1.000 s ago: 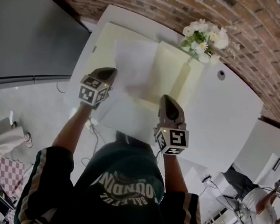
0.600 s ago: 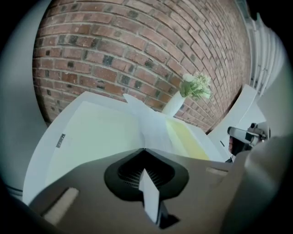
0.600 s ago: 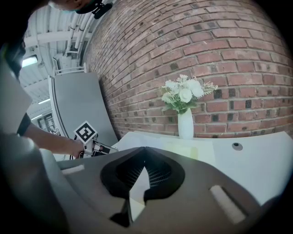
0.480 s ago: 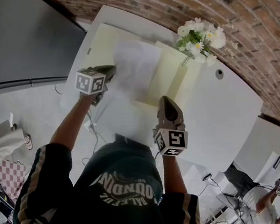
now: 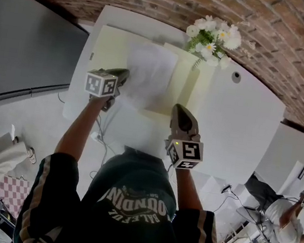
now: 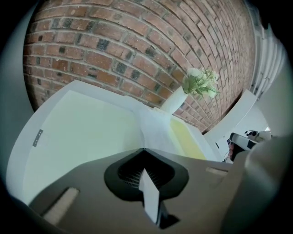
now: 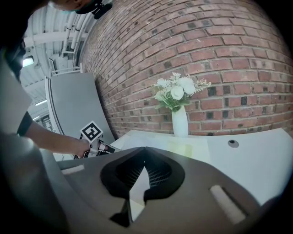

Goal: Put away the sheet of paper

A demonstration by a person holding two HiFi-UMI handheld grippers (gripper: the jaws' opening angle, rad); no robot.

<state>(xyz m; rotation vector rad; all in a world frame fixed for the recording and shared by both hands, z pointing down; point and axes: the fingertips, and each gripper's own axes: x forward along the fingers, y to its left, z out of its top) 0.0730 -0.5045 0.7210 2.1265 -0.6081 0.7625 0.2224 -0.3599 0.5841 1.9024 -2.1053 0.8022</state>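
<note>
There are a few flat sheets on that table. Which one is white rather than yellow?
The sheet of paper in the middle is the white one. The left yellow sheet and the right yellow sheet on either side of it are pale yellow.

The only print that reads is on the person's dark shirt [image 5: 138, 200], upside down in the head view: big white letters "OUNDIN", cut off at both ends, above a smaller line that looks like "BALFOUR". The left cube [image 5: 101, 84] and the right cube [image 5: 186, 152] bear black-and-white square patterns, no letters. A small tag [image 6: 38, 137] on the pale yellow folder [image 6: 87, 132] is too small to read.
</note>
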